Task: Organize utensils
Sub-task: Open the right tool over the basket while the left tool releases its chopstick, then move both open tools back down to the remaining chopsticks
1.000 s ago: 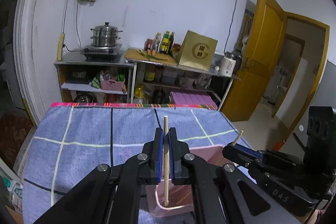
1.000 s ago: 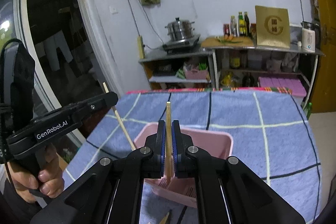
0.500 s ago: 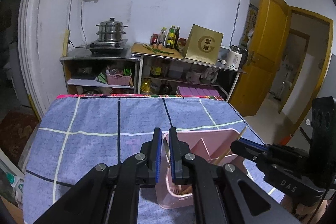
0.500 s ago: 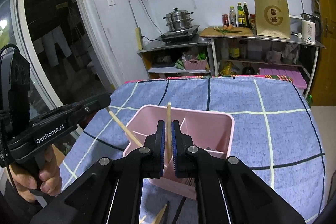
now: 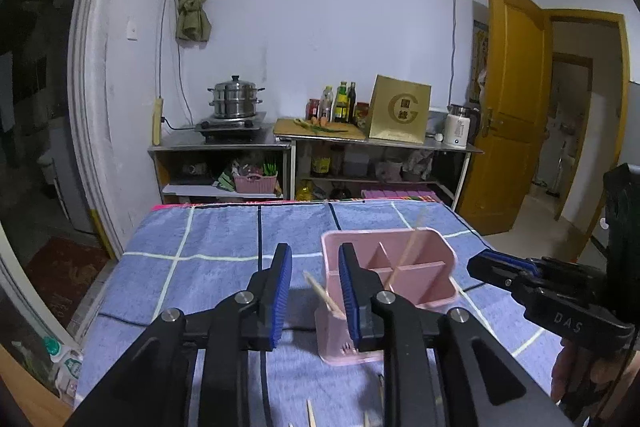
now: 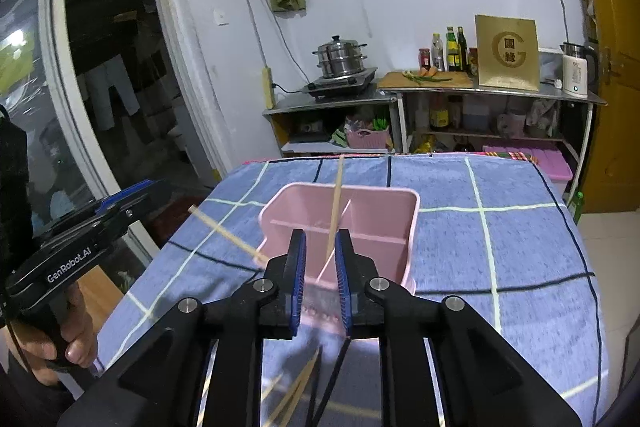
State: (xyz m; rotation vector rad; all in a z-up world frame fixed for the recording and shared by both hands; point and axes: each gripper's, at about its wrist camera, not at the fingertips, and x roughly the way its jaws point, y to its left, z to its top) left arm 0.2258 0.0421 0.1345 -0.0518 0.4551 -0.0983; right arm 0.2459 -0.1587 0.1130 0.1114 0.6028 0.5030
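A pink divided utensil holder (image 5: 404,259) (image 6: 384,211) stands on the blue checked cloth. My left gripper (image 5: 314,293) is open just left of it and above its near corner. A wooden chopstick (image 5: 322,295) leans out of the holder's near-left compartment between the open jaws, free. My right gripper (image 6: 320,273) is open at the holder's near side. A second chopstick (image 6: 335,207) (image 5: 410,245) stands tilted in the holder, free. The left chopstick also shows in the right wrist view (image 6: 228,235).
Several loose chopsticks (image 6: 296,391) lie on the cloth under my right gripper, their tips (image 5: 310,415) showing in the left wrist view. The table (image 5: 192,267) ends near shelves (image 5: 312,147) with a steamer pot, bottles and a gold box. A yellow door (image 5: 508,99) stands open at right.
Both grippers opened and let go of their chopsticks, which now rest in the pink holder. Both grippers have drawn back and up from the holder.
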